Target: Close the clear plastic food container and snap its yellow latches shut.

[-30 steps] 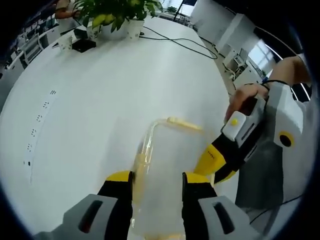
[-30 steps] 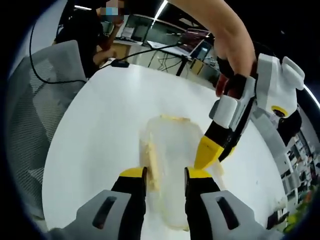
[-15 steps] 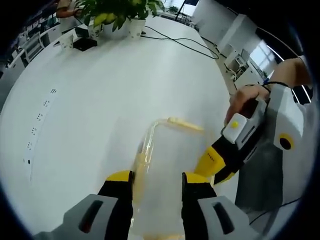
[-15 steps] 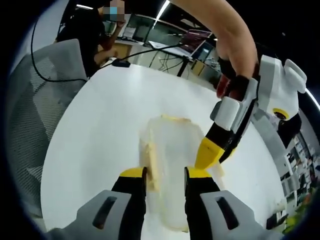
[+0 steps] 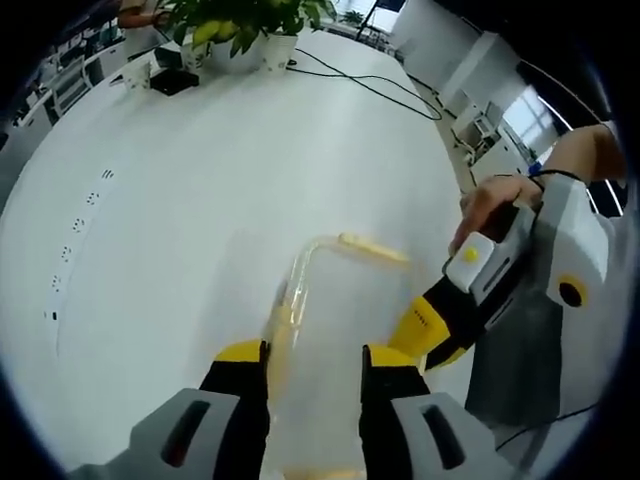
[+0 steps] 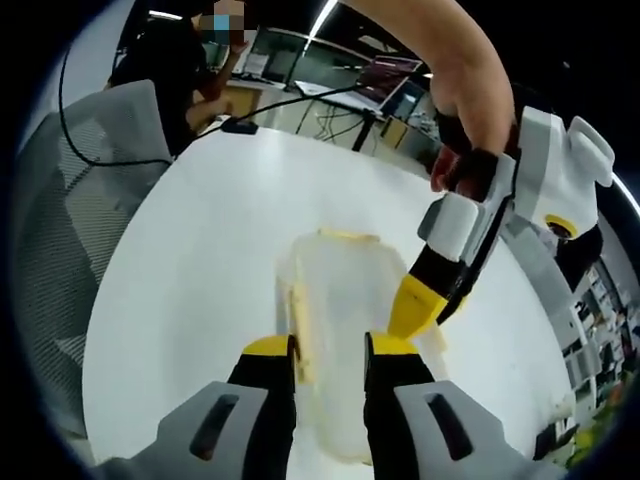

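Left gripper view: your left claw (image 5: 312, 352) is spread, jaws straddling the near end of the clear container (image 5: 330, 330), which lies flat on the white table (image 5: 200, 190). Container sits between and just ahead of the jaws; can't tell if either jaw actually touches the wall. One yellow latch (image 5: 372, 249) runs along the far edge ahead of the claw, another yellow strip follows the side by the left jaw. Your right claw (image 5: 425, 335) comes in from the right, yellow tips at the container's right edge beside your right jaw, hand (image 5: 490, 200) gripping it from above. Far ahead, well apart from the claw: potted plant (image 5: 245, 25) and a black cable (image 5: 370, 85) across the table.

Right gripper view: right claw (image 6: 330, 350) also spread, jaws either side of the container's near end (image 6: 340, 300). Lid looks down on the body, but plastic is too clear/blurred to confirm it's seated. Yellow latch (image 6: 301, 335) sits just inside the left jaw; another at the far edge. Left claw (image 6: 425, 305) reaches in from the right, tips at the container's right rim, contact not certain. Left of the claw: grey mesh chair (image 6: 70, 200). Beyond the table's far edge a person is seated.
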`<state>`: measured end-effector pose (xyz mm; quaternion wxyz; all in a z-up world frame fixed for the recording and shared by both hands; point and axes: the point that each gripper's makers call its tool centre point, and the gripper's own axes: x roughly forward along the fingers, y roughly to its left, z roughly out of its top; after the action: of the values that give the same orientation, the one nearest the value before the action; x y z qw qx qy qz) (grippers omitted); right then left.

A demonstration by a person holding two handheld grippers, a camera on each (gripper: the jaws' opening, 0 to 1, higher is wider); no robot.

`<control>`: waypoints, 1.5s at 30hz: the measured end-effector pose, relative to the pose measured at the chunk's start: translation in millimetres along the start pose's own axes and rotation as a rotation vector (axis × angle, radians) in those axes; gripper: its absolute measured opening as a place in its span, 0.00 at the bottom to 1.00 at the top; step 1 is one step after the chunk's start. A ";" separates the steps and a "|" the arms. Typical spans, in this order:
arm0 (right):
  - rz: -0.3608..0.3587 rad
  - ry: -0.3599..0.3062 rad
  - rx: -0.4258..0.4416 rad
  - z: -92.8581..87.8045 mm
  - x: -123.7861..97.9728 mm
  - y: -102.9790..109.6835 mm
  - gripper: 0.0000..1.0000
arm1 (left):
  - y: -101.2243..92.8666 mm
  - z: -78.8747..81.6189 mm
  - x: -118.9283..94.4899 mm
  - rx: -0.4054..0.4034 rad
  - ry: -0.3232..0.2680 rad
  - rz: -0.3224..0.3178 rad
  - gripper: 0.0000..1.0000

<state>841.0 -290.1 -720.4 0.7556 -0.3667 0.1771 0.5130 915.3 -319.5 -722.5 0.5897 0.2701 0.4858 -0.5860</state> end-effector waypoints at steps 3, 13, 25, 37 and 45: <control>-0.007 -0.009 0.015 0.6 -0.1 -0.4 0.21 | -2.4 -1.6 1.9 0.016 0.023 -0.021 0.27; -0.002 -0.014 0.016 0.5 0.1 1.1 0.21 | -9.5 -3.1 6.2 -0.024 0.032 -0.043 0.24; -0.005 0.023 -0.029 2.1 0.1 2.6 0.24 | -9.0 -4.0 -0.9 -0.065 -0.002 -0.060 0.28; -0.007 0.013 0.050 3.5 -0.7 2.1 0.28 | -0.1 -1.5 -5.6 -0.035 -0.041 -0.026 0.31; -0.016 0.018 0.112 -1.8 -5.2 -2.6 0.29 | 4.0 -3.2 -7.6 -0.011 -0.042 0.001 0.33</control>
<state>841.4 -295.3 -717.2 0.7773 -0.3300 0.2095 0.4930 919.5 -312.7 -718.0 0.6015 0.2550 0.4764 -0.5884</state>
